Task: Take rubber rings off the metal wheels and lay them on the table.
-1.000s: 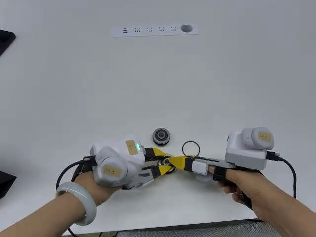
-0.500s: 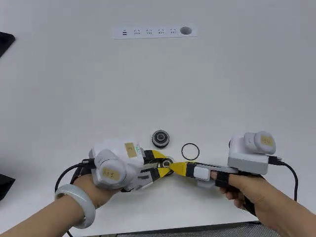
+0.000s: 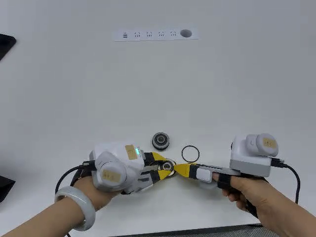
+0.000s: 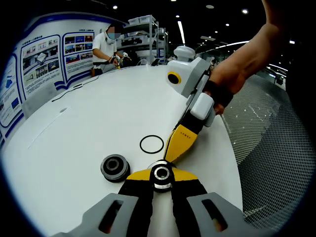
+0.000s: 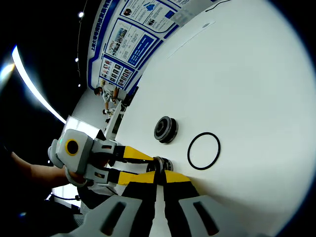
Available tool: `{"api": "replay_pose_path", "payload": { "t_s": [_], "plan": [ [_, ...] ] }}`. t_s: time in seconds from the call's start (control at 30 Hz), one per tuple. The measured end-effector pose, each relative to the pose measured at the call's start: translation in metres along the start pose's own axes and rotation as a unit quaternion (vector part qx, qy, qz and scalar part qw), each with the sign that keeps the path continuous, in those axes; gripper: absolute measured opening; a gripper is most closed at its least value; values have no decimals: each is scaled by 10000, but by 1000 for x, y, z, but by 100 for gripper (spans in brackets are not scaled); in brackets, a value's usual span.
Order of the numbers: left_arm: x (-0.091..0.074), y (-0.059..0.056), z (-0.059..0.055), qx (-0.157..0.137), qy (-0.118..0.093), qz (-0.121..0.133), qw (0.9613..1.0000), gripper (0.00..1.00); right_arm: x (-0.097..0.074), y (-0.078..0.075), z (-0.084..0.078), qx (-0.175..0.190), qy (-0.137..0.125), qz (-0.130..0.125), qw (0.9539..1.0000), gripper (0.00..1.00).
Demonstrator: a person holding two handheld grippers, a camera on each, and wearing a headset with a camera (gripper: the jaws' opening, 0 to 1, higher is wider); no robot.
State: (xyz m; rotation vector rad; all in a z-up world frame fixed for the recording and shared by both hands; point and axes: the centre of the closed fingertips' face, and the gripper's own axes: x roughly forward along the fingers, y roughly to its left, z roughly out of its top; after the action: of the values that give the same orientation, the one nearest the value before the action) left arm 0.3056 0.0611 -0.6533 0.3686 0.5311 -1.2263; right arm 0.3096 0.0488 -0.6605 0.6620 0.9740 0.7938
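Since 1 s ago R gripper [image 3: 178, 169] has backed off a touch to the person's right, so the held wheel [image 3: 167, 166] now shows between the two sets of tips; L gripper [image 3: 164, 167] has kept its spot rel. to the things lying on the table [image 3: 222, 89]

Held wheel is at the table's near edge, pinched across its rim by L gripper's yellow jaws, closed down to the wheel's width. L gripper view has it face-on: silver hub w/ black band round it. Lifted clear of the top or resting on it – can't tell. R gripper's jaws are pressed almost together, just a slit between, tips against the wheel's right side. Whether they nip the band – can't tell

Around it: loose rubber ring [image 3: 182, 153] lies flat just beyond R gripper's tips, apart from them. Just left of that ring & beyond the held one sits a second wheel [image 3: 160, 140], dark-rimmed, touching neither

Farther out: white power strip [image 3: 155, 33] at the far side, well apart. One dark obj [image 3: 6, 42] is cut off at the far-left edge, another dark obj [image 3: 4, 185] near-left. One cable [image 3: 66, 173] trails off L gripper, another cable [image 3: 291, 170] off R gripper. Pale bangle [image 3: 74, 205] on left wrist

Bkgd in L gripper view: wall panels [image 4: 37, 57], a person [image 4: 105, 44] standing by shelving [image 4: 145, 32], grey mesh [image 4: 276, 128] past the table edge
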Motion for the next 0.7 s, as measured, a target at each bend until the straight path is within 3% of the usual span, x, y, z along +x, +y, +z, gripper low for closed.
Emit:
{"api": "replay_pose_path", "payload": {
  "t_s": [0.33, 0.7],
  "plan": [
    [0, 1, -1, -13, -9, 4, 10000, 13, 0, 1, 1, -310, 31, -61, 9995, 2],
    [0, 1, -1, 16, 23, -20, 10000, 13, 1, 7, 3, -382, 31, 2, 9993, 2]
  ]
}}
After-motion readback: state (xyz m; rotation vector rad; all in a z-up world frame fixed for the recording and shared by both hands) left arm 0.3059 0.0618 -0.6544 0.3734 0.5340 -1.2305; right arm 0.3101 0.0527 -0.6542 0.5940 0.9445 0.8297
